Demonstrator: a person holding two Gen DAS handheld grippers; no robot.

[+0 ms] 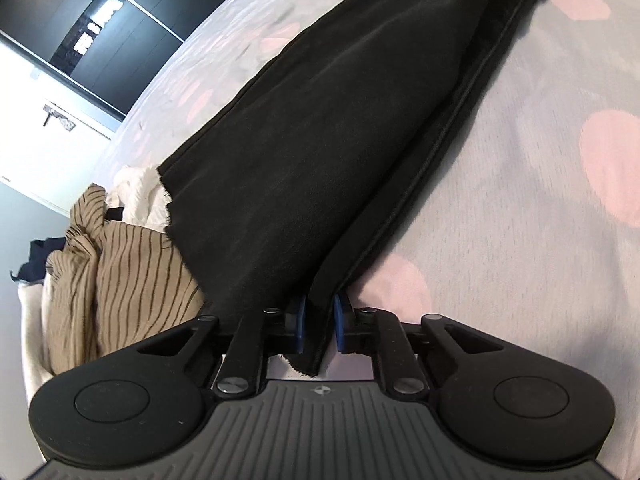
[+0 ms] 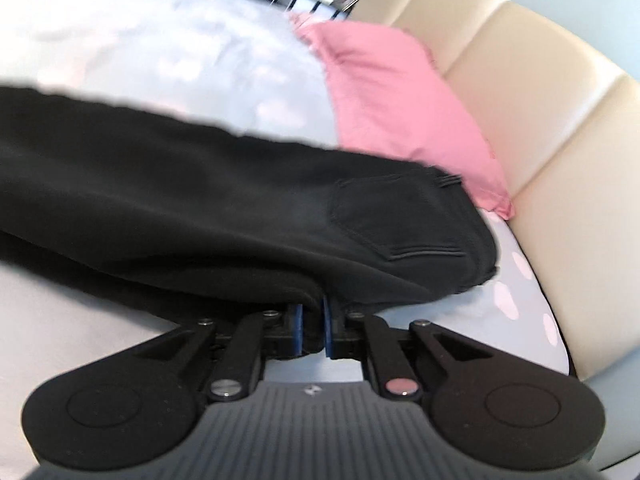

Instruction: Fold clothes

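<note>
Black trousers [image 1: 320, 140] lie stretched across a pale bedsheet with pink dots [image 1: 520, 200]. In the left wrist view my left gripper [image 1: 319, 322] is shut on the hem end of a trouser leg, with the dark cloth pinched between its blue pads. In the right wrist view my right gripper [image 2: 313, 320] is shut on the near edge of the trousers [image 2: 200, 200] close to the waist. A back pocket [image 2: 384, 224] shows just beyond it. This view is blurred.
A heap of clothes sits at the left, with a tan striped garment [image 1: 132, 272] and a white one [image 1: 140, 192]. A pink pillow [image 2: 400, 100] lies against a cream padded headboard [image 2: 540, 100]. A dark wardrobe [image 1: 100, 20] stands beyond the bed.
</note>
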